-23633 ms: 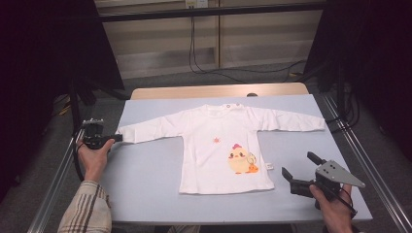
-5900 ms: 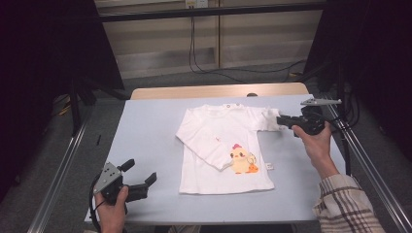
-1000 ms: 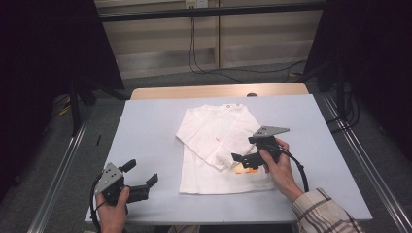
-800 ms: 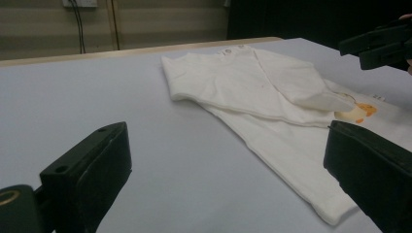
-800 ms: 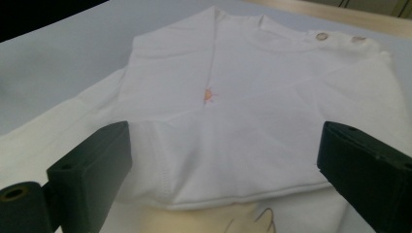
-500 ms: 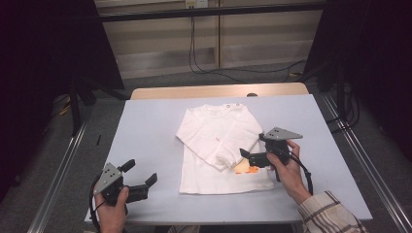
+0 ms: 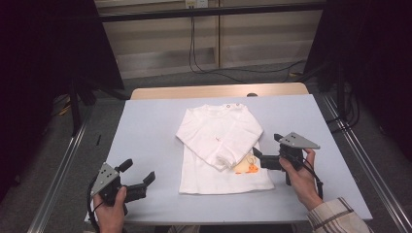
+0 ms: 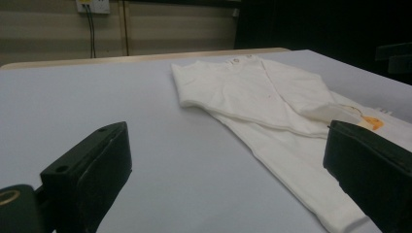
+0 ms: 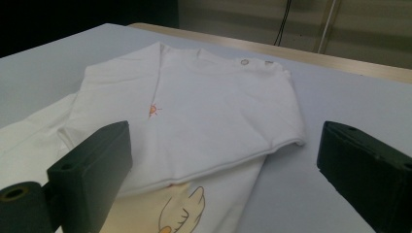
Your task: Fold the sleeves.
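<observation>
A white long-sleeved shirt (image 7: 218, 141) lies flat mid-table with both sleeves folded across its chest. An orange print (image 7: 245, 167) shows near its lower right hem. My right gripper (image 7: 258, 159) hovers open at the shirt's right edge beside the print, with nothing between its fingers. In the right gripper view the shirt (image 9: 204, 107) spreads just ahead of the wide-apart jaws of the right gripper (image 9: 226, 141). My left gripper (image 7: 139, 171) rests open near the front left of the table, a hand's width left of the hem. In the left gripper view the shirt (image 8: 272, 102) lies ahead and to the right.
The pale lilac table (image 7: 145, 126) has bare surface to the left and right of the shirt. A wooden strip (image 7: 218, 91) runs along its far edge. Metal rails (image 7: 357, 160) flank both sides. Cables (image 7: 194, 53) hang behind the table.
My right gripper has drawn back rightward off the shirt's lower body to its right edge, staying open. The folded sleeve lies still on the chest. The left gripper has barely moved.
</observation>
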